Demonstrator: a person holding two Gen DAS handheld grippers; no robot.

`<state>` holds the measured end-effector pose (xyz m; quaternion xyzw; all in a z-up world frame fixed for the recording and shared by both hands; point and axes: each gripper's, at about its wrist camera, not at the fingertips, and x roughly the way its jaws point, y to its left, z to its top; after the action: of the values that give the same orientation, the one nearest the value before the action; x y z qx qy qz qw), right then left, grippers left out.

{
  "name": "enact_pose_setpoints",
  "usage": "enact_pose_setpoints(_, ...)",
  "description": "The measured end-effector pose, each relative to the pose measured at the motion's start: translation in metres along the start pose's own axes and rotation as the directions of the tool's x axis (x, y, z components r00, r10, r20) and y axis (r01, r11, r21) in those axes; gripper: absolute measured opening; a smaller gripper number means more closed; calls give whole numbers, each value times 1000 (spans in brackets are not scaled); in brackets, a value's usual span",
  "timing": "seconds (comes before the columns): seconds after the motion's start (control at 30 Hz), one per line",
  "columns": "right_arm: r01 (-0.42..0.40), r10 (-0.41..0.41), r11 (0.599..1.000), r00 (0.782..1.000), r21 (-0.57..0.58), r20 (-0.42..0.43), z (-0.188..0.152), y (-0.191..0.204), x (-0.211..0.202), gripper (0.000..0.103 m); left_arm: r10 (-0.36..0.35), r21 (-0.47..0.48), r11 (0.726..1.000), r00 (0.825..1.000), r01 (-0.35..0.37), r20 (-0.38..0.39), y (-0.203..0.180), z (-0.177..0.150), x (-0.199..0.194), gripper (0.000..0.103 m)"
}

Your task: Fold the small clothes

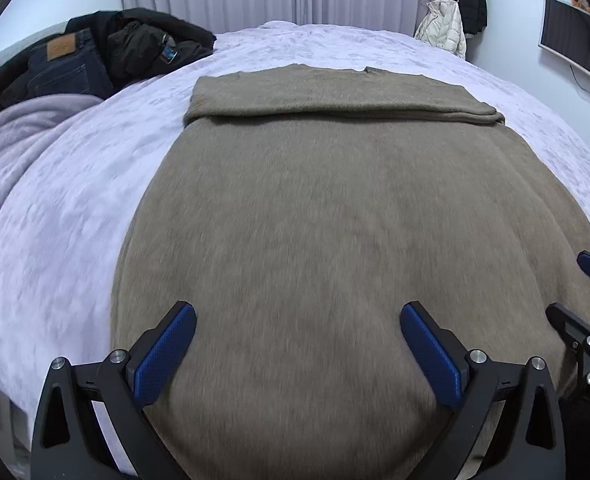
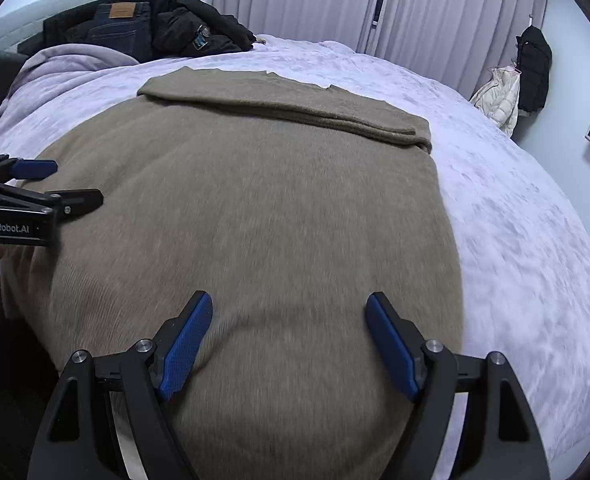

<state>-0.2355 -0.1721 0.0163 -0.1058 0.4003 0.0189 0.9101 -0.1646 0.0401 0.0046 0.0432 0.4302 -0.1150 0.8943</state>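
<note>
Both grippers, left (image 1: 298,350) and right (image 2: 289,344), hover with fingers spread over the sweater's (image 1: 335,208) near hem, its length running away across the bed (image 1: 55,208).

Bed (image 1: 75,200) with clothes on it

A tan garment (image 1: 335,220) lies flat mid-bed, far edge folded over; dark clothes (image 1: 107,52) are heaped at 10 o'clock, beside a bunched lilac blanket (image 1: 19,132).
</note>
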Motion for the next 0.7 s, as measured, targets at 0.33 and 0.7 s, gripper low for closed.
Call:
enact_pose_setpoints(0.33,86,-88,993,996,-82,-19,-20,19,-37,83,22,82,996,1000,-22,6,-10,-27,-50,103)
enact_pose_setpoints(0.7,-108,106,984,994,-143,-22,-1,27,-10,83,2,114,993,997,7,-71,5,-41,-20,103)
